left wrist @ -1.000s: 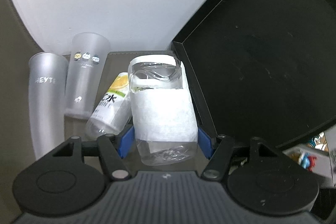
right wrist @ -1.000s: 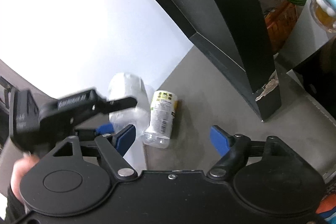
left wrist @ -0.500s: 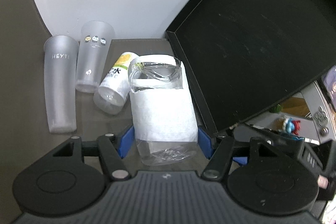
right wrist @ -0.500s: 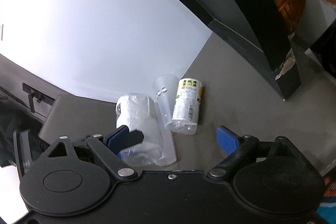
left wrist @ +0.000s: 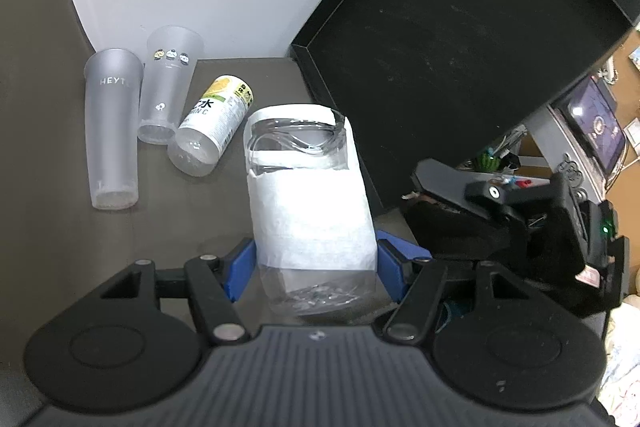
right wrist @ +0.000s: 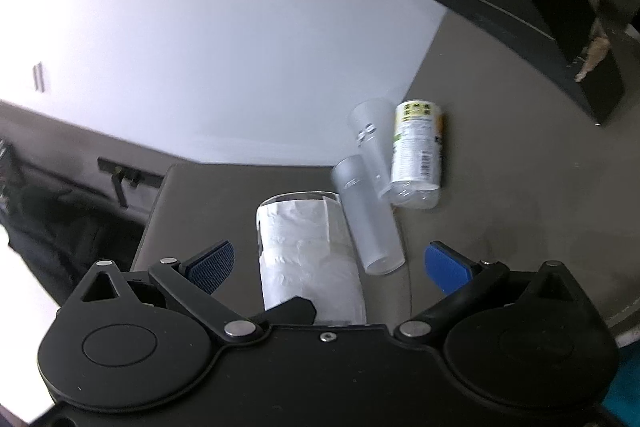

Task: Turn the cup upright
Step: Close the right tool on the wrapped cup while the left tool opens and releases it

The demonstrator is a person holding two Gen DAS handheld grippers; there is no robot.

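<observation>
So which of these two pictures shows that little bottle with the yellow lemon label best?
The left wrist view: the lemon-label bottle lies on its side there, large enough to show the lemon picture and its clear base. The right wrist view shows the same bottle smaller and farther off, turned to its fine-print side.

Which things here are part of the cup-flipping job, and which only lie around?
Part of the job:
- paper-wrapped clear cup
- left gripper, shut on that cup
- right gripper, open

Only lying around:
- frosted HEYTEA cup
- frosted cartoon cup
- lemon bottle
- black panel
</observation>
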